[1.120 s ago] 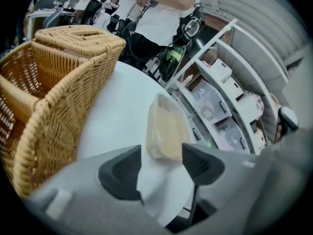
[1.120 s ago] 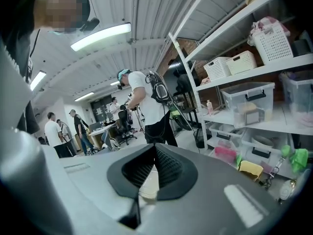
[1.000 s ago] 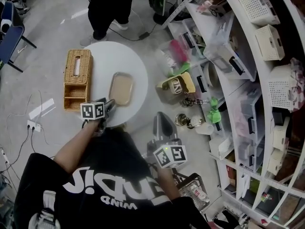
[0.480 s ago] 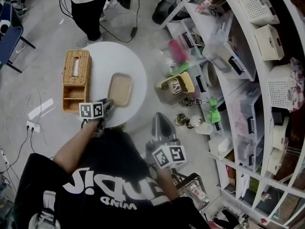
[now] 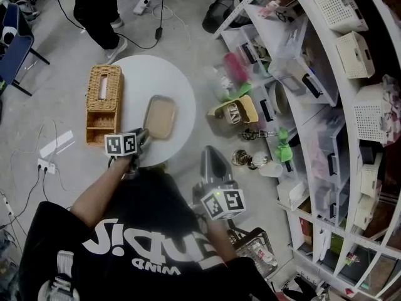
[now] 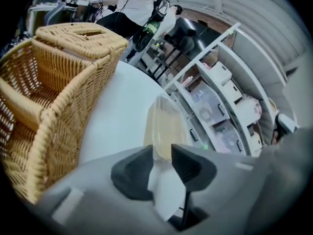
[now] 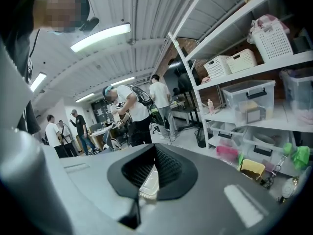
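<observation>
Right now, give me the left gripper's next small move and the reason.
I'd probably close the left gripper on the near end of the tan tray: its jaws stand slightly apart with that end between their tips, and the tray lies on the white table beside the wicker basket.

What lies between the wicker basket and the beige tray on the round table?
Nothing: only a bare strip of white tabletop separates the wicker basket from the beige tray, clearest in the head view.

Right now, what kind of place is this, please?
Probably a workshop or lab with a storage corner: white shelving loaded with plastic bins, cables on the bare floor, and people working in the background.
</observation>
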`<state>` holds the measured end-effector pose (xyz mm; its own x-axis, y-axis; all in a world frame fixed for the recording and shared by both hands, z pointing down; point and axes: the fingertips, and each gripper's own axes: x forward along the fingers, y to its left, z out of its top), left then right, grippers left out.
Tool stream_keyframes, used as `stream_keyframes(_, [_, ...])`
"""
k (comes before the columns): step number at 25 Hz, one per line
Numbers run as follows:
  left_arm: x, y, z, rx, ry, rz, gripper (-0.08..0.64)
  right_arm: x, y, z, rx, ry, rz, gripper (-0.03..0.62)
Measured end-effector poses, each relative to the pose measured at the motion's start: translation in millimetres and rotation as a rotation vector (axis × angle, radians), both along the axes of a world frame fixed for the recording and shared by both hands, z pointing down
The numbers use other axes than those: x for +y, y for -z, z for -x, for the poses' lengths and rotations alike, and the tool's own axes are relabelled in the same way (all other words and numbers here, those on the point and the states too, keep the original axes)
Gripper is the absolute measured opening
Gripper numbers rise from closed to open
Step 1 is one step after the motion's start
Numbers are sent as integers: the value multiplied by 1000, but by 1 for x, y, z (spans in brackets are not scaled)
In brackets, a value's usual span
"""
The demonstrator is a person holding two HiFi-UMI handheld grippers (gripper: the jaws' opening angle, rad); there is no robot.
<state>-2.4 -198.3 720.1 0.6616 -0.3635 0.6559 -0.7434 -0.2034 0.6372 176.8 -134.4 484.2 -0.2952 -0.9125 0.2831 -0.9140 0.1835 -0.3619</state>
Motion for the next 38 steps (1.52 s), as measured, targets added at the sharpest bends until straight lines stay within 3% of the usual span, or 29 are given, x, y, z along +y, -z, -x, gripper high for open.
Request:
stream_keyframes(10, [1, 11, 6, -35, -8, -33, 95, 2, 3, 6, -5, -3, -19, 0])
stream_keyframes(16, [0, 26, 8, -6, 0, -62, 44, 5, 8, 8, -10, -6, -34, 0])
stream_keyframes(25, [-8, 51, 3, 37, -19, -106, 41, 7, 14, 12, -17, -13, -52, 0])
stream_keyframes(30, [-25, 85, 1, 52, -12, -206, 41, 11, 15, 15, -14, -20, -60, 0])
stream_keyframes(38, [-49, 172, -5, 55, -39, -436, 41, 15, 21, 21, -6, -25, -64, 0])
